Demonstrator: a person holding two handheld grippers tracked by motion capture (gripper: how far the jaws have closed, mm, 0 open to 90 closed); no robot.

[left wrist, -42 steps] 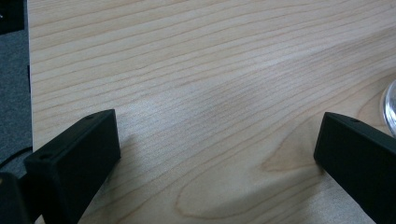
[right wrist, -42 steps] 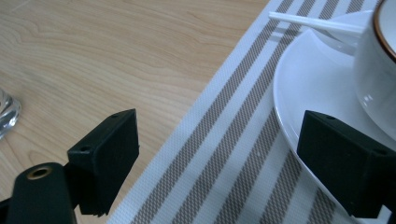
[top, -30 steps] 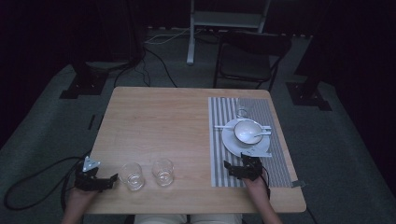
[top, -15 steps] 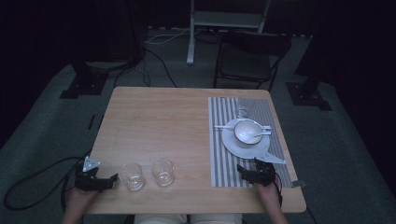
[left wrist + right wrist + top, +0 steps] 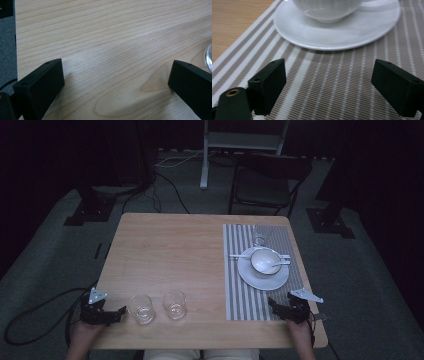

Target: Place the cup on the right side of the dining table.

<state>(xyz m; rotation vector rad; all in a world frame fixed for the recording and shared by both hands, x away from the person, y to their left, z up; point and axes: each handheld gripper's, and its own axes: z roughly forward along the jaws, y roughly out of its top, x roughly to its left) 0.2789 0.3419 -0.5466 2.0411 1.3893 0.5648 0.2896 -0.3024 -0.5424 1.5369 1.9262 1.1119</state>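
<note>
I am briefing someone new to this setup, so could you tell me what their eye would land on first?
Probably the white bowl on its plate, set on the striped placemat at the table's right side. Next, the two empty glasses side by side near the front edge. The left hand-held gripper and right hand-held gripper sit open at the near corners, holding nothing.

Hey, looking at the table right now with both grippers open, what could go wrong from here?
The left gripper sits open right beside the nearer glass; a sideways nudge could tip it or knock it into the second glass.

The right gripper rests open on the striped placemat, close to the plate; pushing forward might drag the mat and shift the bowl and the spoon in it.
</note>
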